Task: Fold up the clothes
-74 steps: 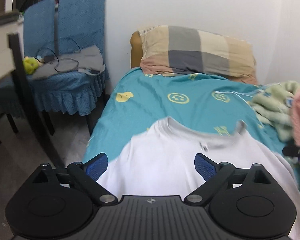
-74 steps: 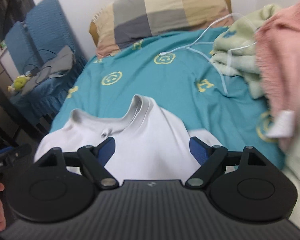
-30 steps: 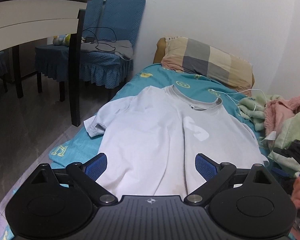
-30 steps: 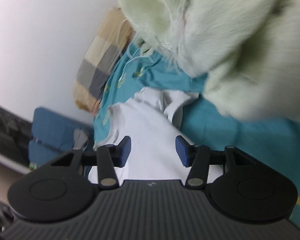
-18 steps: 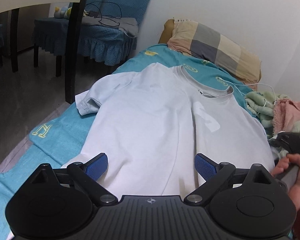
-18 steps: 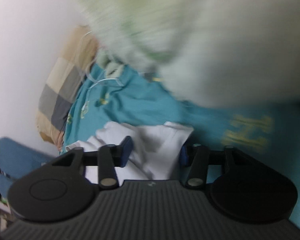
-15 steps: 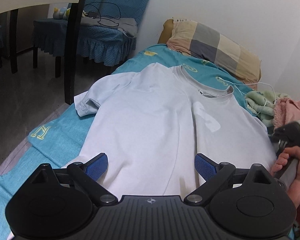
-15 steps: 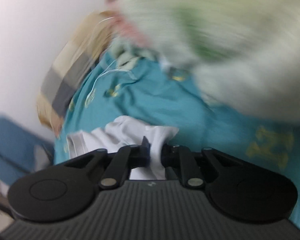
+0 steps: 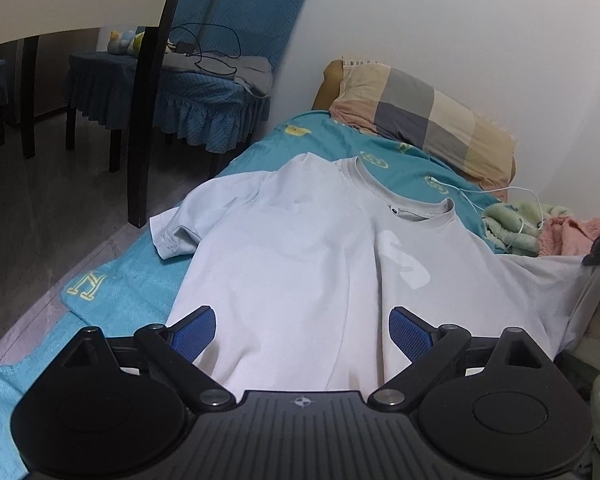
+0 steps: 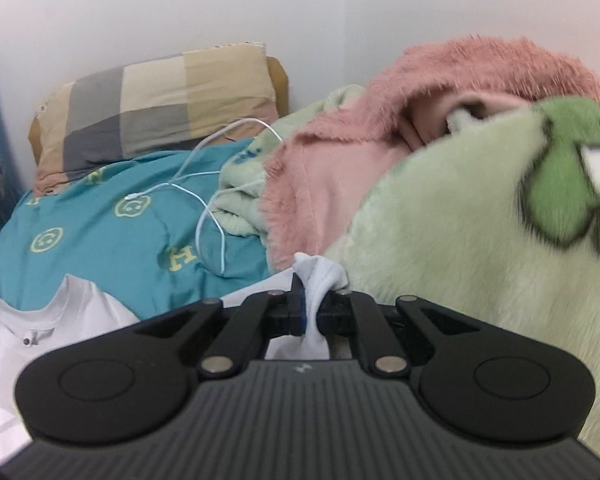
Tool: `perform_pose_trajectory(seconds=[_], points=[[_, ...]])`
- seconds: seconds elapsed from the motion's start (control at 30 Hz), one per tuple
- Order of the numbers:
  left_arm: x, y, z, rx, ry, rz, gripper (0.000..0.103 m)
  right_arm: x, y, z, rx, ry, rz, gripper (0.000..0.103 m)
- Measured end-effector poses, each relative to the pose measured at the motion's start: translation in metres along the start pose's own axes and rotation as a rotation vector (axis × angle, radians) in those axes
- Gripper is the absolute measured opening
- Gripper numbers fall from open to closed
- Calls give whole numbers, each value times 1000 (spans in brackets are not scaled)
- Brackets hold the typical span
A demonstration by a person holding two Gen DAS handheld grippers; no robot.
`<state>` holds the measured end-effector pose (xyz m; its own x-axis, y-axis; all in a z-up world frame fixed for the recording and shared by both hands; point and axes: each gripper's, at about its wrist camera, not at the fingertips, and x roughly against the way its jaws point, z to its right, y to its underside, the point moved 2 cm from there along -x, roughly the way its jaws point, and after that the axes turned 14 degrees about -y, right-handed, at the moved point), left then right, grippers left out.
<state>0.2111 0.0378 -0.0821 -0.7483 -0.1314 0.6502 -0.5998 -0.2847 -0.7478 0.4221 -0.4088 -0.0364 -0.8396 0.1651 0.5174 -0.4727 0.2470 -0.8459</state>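
T-shirt [image 9: 300, 264] — white, front up, spread on the bed [image 9: 120, 288] with its collar toward the checked pillow [image 9: 424, 120]. Change since 1 second ago: the right gripper [image 10: 310, 312] had its fingers apart over the shirt's right sleeve; now they are clamped together on a bunch of that sleeve's white fabric, which pokes out above and below the pads. In the left wrist view the right sleeve is pulled up off the bed into a taut peak at the frame's right edge, where the right gripper's black tip shows. Half a second ago that edge was lying flat. Judged meaning: the grab is done and the first fold, sleeve across the body, is starting.

Left gripper [image 9: 300, 330] has its fingers wide apart, nothing between the blue pads — it hovers above the shirt's lower hem area, with the hem below and between the fingers, contact not evident. Left sleeve lies crumpled near the bed's floor-side edge.

Pink fleece [image 10: 380, 140] and green plush blanket [image 10: 480, 240] are heaped right beside the lifted sleeve; a white cable [image 10: 204, 208] lies on the sheet near the collar. Risk, judged: the sleeve could drag against the heap.
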Motion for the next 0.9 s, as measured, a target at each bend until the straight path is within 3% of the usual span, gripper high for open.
perform_pose_trajectory(seconds=[0.2, 0.43, 0.7, 0.9], points=[[4, -7, -7, 18, -12, 7, 95, 17, -9, -54, 63, -65, -19, 6], [7, -17, -24, 72, -32, 6, 95, 34, 5, -159, 108, -178, -173, 6], [-5, -24, -46, 117, -84, -29, 95, -6, 50, -255, 76, -276, -303, 6], [-17, -25, -49, 94, -111, -42, 95, -32, 90, -278, 74, -353, -341, 9]])
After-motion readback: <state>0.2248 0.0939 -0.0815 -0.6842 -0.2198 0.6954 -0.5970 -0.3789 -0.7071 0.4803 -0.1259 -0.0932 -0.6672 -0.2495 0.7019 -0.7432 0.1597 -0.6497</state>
